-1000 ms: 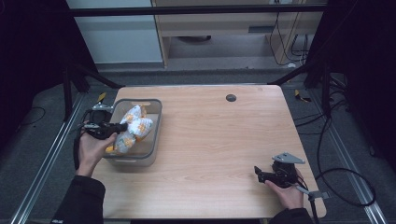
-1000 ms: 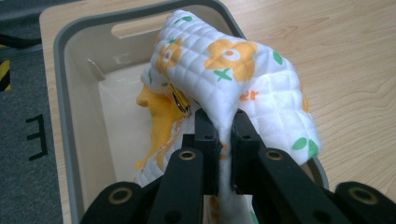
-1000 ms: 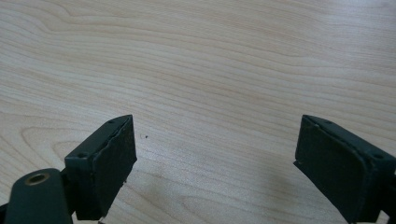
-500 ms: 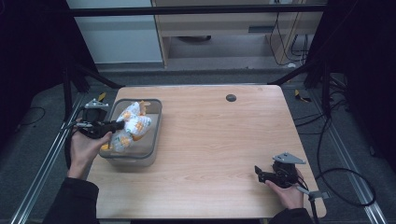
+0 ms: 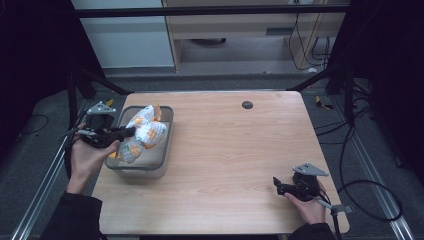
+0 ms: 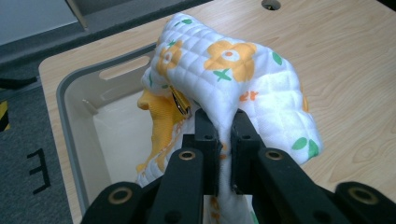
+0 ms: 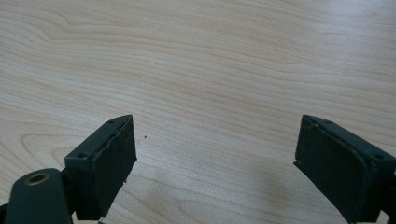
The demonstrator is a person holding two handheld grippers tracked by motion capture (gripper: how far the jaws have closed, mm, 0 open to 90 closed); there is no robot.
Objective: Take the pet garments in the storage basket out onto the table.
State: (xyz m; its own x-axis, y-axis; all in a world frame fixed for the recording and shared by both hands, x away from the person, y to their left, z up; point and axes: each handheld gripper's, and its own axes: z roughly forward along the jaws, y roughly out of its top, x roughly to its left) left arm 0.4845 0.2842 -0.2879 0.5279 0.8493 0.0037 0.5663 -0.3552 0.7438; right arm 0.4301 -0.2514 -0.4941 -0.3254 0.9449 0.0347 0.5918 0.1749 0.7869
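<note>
Left gripper (image 6: 219,140) jaws clamp a flowered quilted cloth (image 6: 233,79), which bunches ahead, probably trailing below into the bin (image 6: 74,116); right gripper (image 7: 215,158) jaws gape over bare desk (image 7: 210,60).

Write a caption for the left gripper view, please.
Left gripper pinching a white quilted cloth with orange flowers above a grey plastic bin.

A light wooden table (image 5: 235,150) with rounded corners takes up the middle of the high view, its grain running left to right. Near its far edge, upper centre of the frame, a small dark round cable hole (image 5: 247,104) is set into the top. On the table's left part stands a grey plastic bin (image 5: 162,145) with slot handles, close to the left edge. The floor around is dark grey.
</note>
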